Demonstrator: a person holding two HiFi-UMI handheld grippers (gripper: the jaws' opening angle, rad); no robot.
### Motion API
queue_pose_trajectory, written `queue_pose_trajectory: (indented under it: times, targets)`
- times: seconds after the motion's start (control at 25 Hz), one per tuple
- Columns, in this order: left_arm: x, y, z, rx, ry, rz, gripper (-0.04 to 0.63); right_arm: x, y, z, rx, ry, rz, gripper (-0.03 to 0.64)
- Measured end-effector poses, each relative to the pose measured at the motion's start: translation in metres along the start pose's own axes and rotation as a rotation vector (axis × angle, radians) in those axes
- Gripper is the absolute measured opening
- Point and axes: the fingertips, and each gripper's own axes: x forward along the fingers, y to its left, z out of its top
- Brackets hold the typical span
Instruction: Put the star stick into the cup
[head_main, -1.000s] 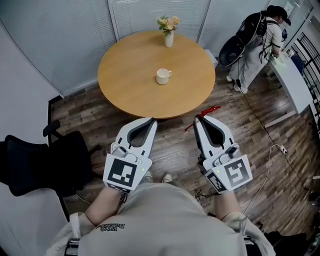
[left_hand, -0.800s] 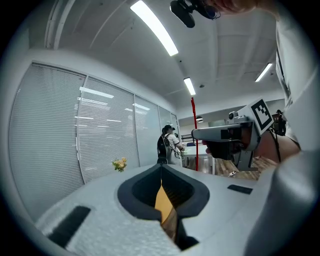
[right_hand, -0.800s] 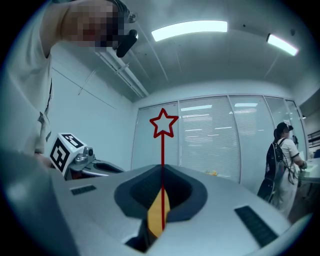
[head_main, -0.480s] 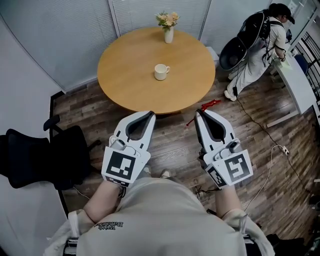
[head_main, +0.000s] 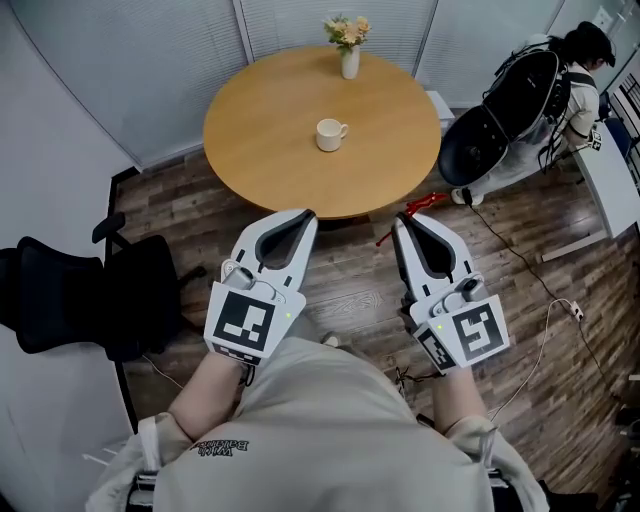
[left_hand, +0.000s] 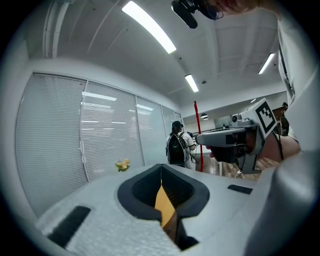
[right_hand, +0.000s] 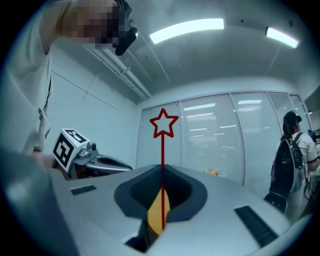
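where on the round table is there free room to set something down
Most of the table is bare: both sides of the cup at its middle, and the near edge. Only the far rim holds a flower vase.

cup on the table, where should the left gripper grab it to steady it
Take the cup round its body from its left in the head view: it stands upright, and its handle sticks out to the right. Keep the mouth free. The left gripper is shut and must open first.
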Motion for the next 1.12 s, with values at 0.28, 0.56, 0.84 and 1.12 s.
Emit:
queue_pose_trajectory:
  times: [0.28,0.56,0.84,1.12]
  targets:
    - [0.007,0.002,-0.003,-0.034,0.000,0.019,0.022,0.008,-0.002,-0.007,-0.006,0.009,0.031,0.029]
    - [0.016,0.011,-0.015,-0.016,0.011,0.026,0.021,0.021,-0.009,-0.014,-0.005,0.012,0.043,0.029]
    - [0.030,0.026,-0.023,-0.011,0.010,0.029,0.022,0.040,-0.016,-0.023,-0.010,0.019,0.059,0.029]
    - [0.067,0.059,-0.028,-0.019,0.027,0.010,0.021,0.086,-0.042,-0.030,-0.004,0.038,0.056,0.029]
